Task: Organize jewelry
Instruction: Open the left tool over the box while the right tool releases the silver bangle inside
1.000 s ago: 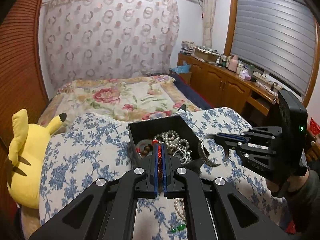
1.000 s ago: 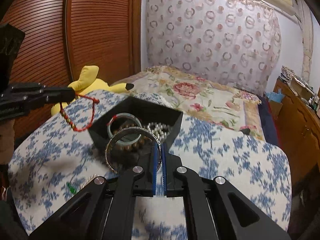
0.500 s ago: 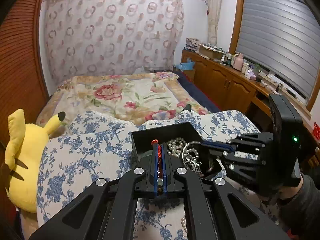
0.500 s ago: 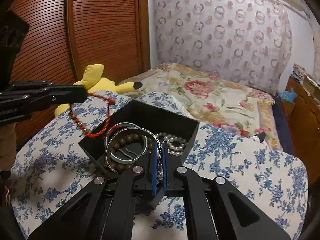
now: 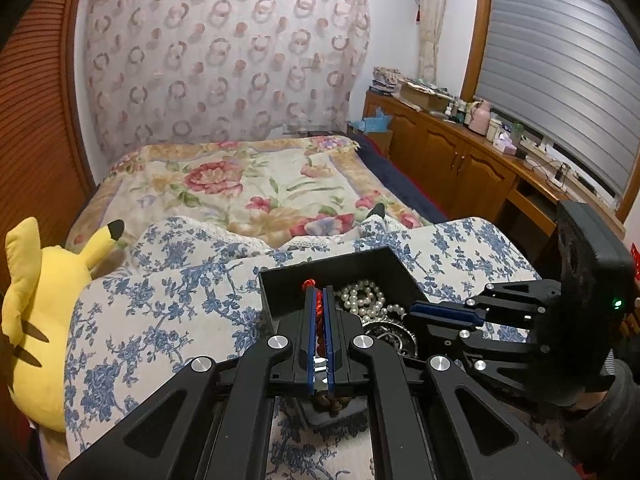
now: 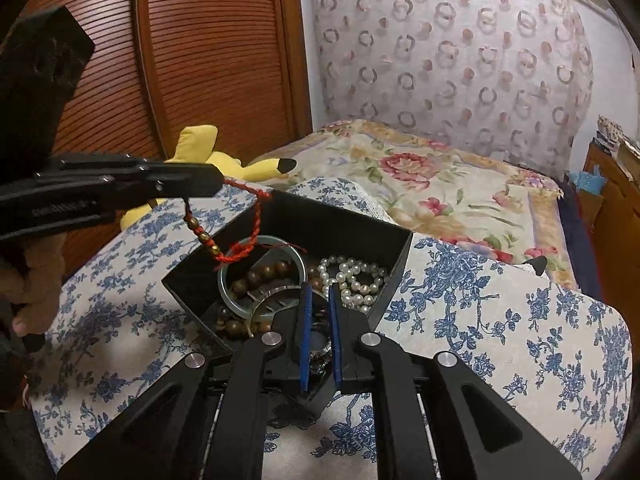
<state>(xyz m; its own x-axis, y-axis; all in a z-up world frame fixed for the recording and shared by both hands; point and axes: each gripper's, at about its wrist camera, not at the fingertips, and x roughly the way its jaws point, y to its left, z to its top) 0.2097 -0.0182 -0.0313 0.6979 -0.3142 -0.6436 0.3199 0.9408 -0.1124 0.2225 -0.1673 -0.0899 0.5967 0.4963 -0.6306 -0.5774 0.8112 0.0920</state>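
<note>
A black open box (image 6: 340, 216) (image 5: 328, 264) sits on the blue floral cloth and holds pearls (image 6: 352, 276), wooden beads (image 6: 260, 274) and a pale green bangle (image 6: 224, 284). My left gripper (image 5: 319, 292) (image 6: 216, 184) is shut on a red cord bracelet (image 6: 240, 236) with small gold beads. The bracelet hangs over the box's left rim. My right gripper (image 6: 319, 290) (image 5: 414, 310) reaches into the box from the right. Its jaws are opening, with a gap showing between the blue pads. The silver bangle (image 6: 276, 296) (image 5: 390, 334) lies in the box beneath and between them.
A yellow plush toy (image 5: 36, 320) (image 6: 224, 160) lies left of the cloth (image 5: 160, 312). A bed with a flowered blanket (image 5: 260, 184) stretches behind the box. Wooden cabinets (image 5: 460, 168) line the right wall, and a slatted wooden door (image 6: 200, 60) stands at the left.
Both grippers have come in over the box. The right gripper lowered the silver bangle into it and its pads have parted. The red bracelet still hangs from the left gripper.
</note>
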